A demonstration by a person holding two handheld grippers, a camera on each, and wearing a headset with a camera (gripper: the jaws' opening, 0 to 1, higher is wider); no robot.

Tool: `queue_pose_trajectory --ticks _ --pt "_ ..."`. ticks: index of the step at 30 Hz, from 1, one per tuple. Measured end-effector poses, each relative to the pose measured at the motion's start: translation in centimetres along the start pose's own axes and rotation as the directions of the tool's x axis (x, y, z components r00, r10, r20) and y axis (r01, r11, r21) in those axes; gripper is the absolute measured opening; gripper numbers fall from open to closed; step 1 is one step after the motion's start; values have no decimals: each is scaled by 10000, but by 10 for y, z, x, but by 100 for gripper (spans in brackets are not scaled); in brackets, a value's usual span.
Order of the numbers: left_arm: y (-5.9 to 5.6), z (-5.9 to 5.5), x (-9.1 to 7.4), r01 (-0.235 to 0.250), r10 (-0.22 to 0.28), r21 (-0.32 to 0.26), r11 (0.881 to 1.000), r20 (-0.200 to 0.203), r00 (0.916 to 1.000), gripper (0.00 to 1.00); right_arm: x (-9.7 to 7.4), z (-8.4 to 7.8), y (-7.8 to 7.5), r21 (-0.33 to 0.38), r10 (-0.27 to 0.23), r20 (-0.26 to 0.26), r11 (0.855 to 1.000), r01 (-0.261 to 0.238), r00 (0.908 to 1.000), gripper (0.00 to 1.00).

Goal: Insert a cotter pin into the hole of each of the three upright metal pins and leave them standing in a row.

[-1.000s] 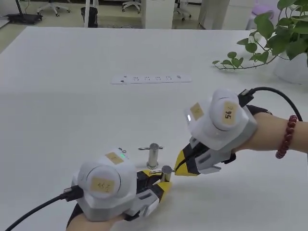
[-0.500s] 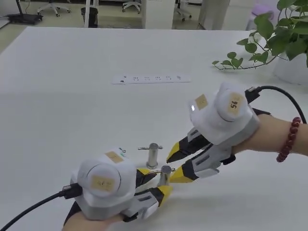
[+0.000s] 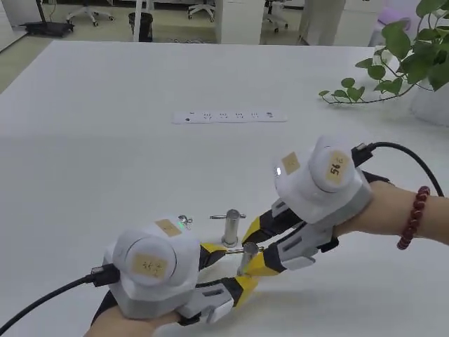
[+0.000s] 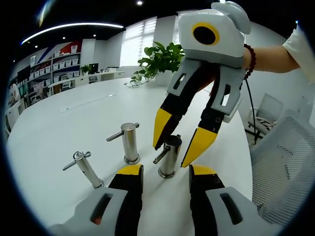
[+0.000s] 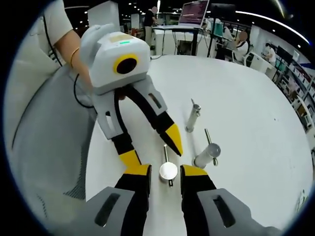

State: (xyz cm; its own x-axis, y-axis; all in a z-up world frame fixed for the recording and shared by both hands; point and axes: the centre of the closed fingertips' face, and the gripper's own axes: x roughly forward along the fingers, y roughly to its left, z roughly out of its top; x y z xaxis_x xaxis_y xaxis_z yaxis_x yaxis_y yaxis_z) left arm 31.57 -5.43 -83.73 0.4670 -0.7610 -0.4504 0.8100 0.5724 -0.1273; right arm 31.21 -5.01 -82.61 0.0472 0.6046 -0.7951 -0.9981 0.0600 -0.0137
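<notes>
White bench [image 3: 105, 140]: three pins [image 4: 129, 142] look cottered. Fingers open, the left gripper [image 4: 166, 169] and right gripper [image 5: 165, 169] straddle the nearest pin [image 4: 170, 157]; retreat gently next.

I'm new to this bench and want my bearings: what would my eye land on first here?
Two grippers with yellow-tipped fingers meet head-on low in the head view: the left gripper and the right gripper, both open, flank one upright metal pin with a cotter pin jutting from its side. Just beyond stand the middle pin and the far pin. A plant sits at the table's far right.
</notes>
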Motion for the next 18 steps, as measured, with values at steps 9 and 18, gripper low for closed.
queue_pose_trajectory --ticks 9,18 --pt "3 1 -7 2 -1 92 10000 -81 10000 37 3 1 -4 265 105 310 9996 -113 9995 17" --pt "0 4 -19 200 -202 83 9998 186 9996 40 4 1 -5 227 97 402 9997 -106 9991 14"
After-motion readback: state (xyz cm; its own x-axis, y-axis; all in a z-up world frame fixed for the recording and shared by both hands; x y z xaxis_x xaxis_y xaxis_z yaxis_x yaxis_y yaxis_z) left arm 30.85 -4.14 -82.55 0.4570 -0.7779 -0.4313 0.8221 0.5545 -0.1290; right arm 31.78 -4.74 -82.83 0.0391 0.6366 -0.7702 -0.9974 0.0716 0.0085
